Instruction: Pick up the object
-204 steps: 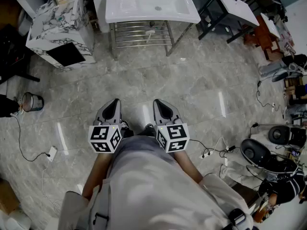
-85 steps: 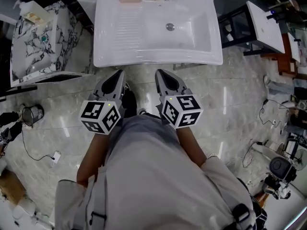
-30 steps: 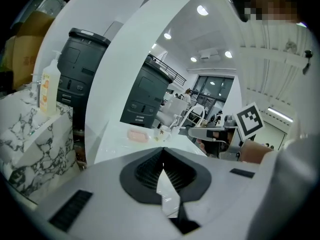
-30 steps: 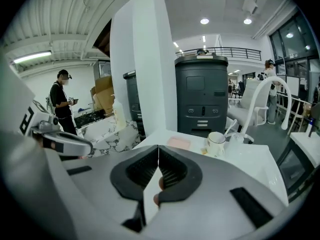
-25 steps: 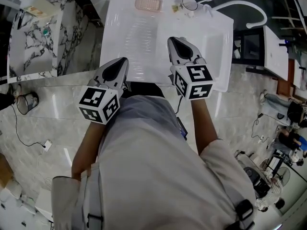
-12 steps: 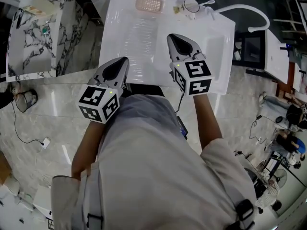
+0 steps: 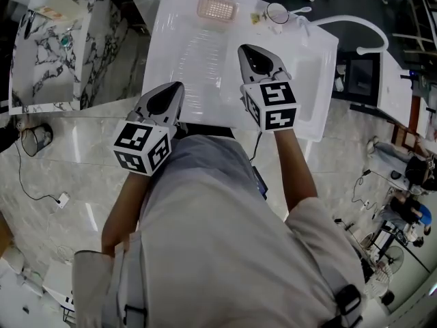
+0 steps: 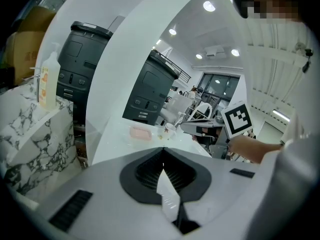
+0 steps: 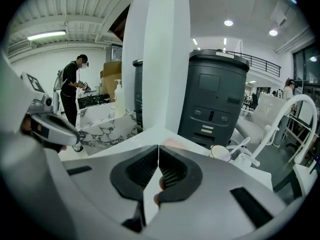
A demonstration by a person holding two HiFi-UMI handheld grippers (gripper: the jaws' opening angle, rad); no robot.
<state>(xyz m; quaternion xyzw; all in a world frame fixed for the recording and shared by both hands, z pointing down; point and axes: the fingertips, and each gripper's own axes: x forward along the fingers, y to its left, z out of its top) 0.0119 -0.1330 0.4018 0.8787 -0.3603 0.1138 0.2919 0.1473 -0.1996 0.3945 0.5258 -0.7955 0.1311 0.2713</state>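
White sink [image 7: 186, 39], basin [image 7: 307, 74] partly behind right gripper [image 7: 247, 49]

Pink ribbed rect. plastic soap dish [image 7: 216, 7]: lies flat, untouched, at far edge of white sink top [image 7: 194, 57], w/ white cup [image 7: 276, 12] near its right.

no legible text, no readable labels or numbers
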